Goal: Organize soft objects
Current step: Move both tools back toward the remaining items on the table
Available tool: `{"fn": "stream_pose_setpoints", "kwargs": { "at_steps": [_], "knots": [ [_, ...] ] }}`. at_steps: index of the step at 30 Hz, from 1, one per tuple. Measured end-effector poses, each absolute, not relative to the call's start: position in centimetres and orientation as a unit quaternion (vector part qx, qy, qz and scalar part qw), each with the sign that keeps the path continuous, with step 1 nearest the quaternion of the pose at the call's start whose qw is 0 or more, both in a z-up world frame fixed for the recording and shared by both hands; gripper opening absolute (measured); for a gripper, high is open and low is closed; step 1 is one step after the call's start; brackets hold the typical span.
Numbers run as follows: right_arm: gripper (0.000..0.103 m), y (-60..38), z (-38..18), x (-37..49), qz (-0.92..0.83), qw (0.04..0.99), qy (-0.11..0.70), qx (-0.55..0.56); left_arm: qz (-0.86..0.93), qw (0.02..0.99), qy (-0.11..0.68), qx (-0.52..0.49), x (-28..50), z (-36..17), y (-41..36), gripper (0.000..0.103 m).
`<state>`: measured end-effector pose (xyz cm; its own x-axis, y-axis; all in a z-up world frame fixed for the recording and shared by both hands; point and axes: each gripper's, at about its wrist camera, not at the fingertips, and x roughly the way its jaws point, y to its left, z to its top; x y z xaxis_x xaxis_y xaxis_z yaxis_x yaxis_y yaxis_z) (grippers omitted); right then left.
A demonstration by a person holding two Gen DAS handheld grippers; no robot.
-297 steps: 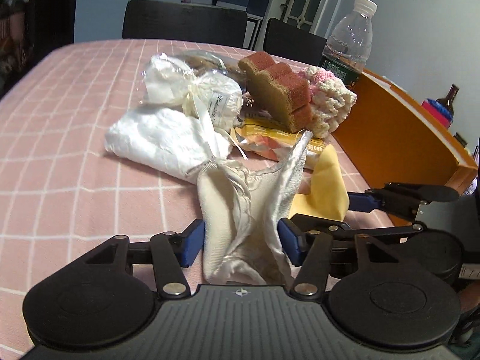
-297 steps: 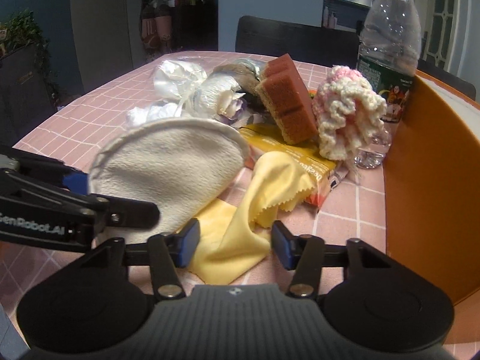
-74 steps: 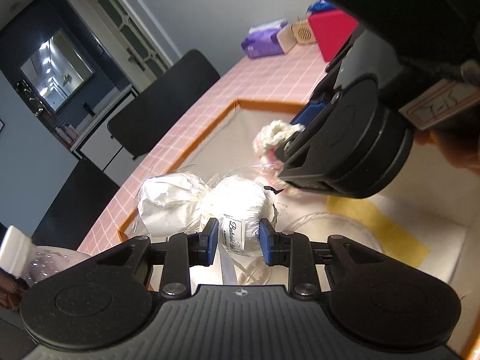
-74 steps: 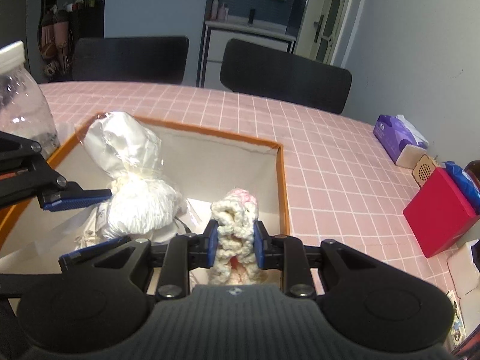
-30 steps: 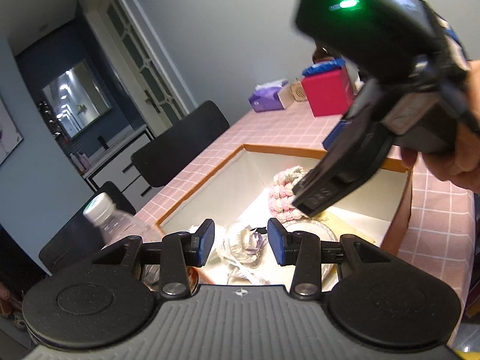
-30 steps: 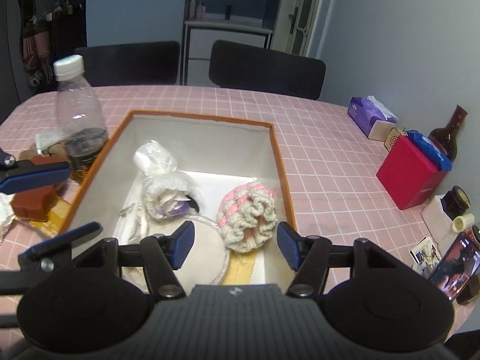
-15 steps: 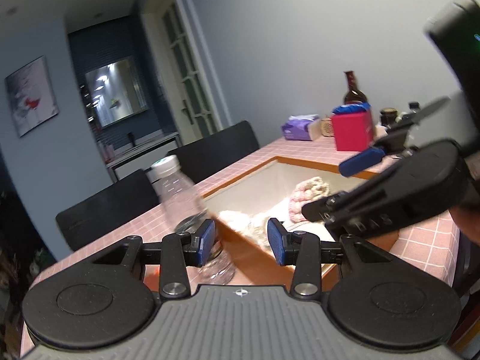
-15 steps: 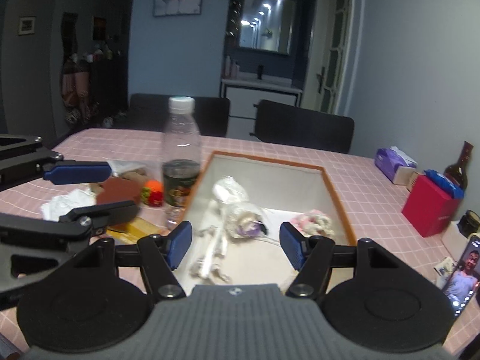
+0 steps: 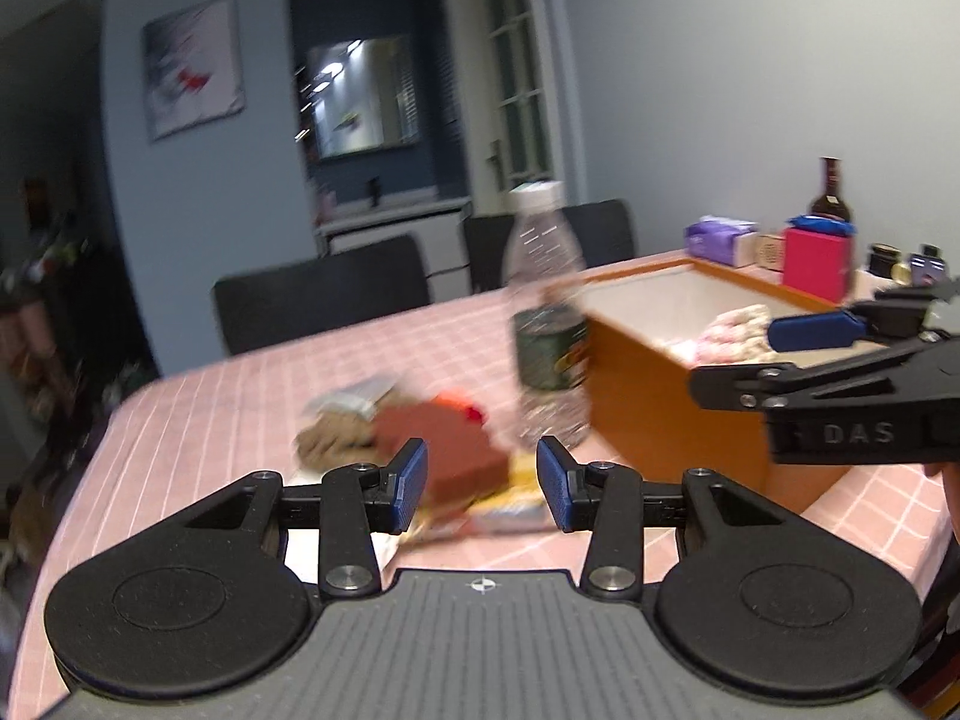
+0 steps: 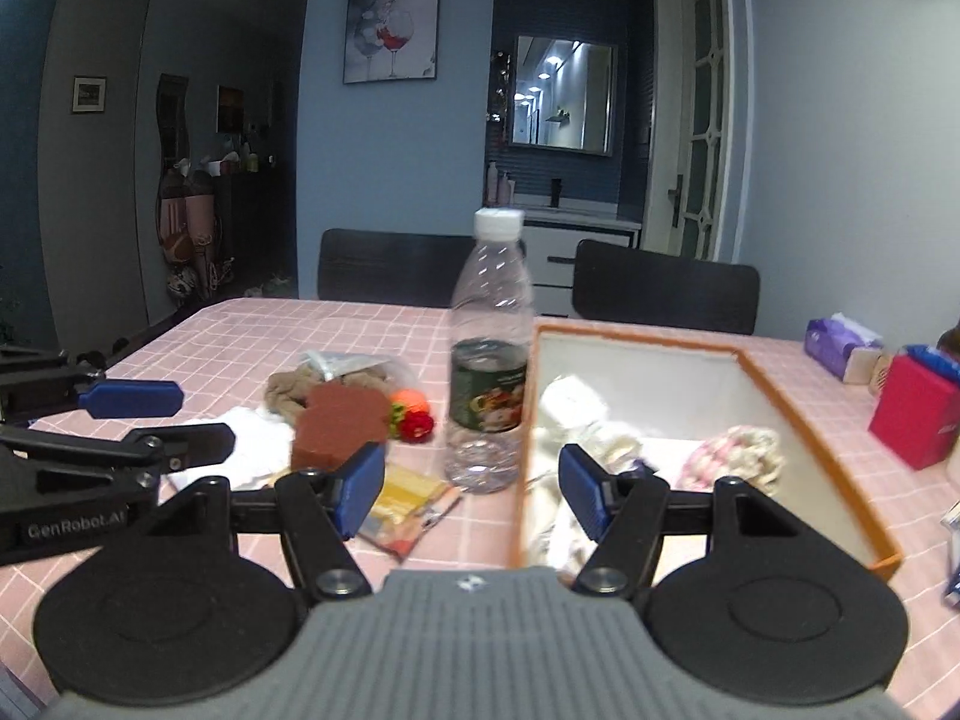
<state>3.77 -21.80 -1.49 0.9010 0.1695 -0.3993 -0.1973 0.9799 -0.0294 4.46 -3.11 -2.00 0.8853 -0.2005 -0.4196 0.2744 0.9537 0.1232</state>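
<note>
A pink checked tablecloth [image 10: 240,330] covers the dining table, with dark chairs on its far side. Compared with half a second ago, both grippers have pulled back further and sit lower. At left the left gripper [image 9: 481,483] is empty, jaws wide, facing the blurred brown sponge [image 9: 444,450]. A water bottle [image 10: 489,354] stands just left of the orange box [image 10: 774,396]. The right gripper [image 10: 471,495], also empty and wide, faces the box, where the crocheted piece [image 10: 735,450] and white bundles [image 10: 570,402] lie.
</note>
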Motion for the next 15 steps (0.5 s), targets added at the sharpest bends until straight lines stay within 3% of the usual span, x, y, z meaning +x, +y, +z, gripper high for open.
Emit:
{"fn": "stream_pose_setpoints", "kwargs": {
  "at_steps": [15],
  "knots": [
    [0.064,-15.9,-6.4,7.9,0.131,0.963,0.229,-0.055,-0.096,0.961,0.258,0.029,6.3,-5.6,3.6,0.05]
  ]
}}
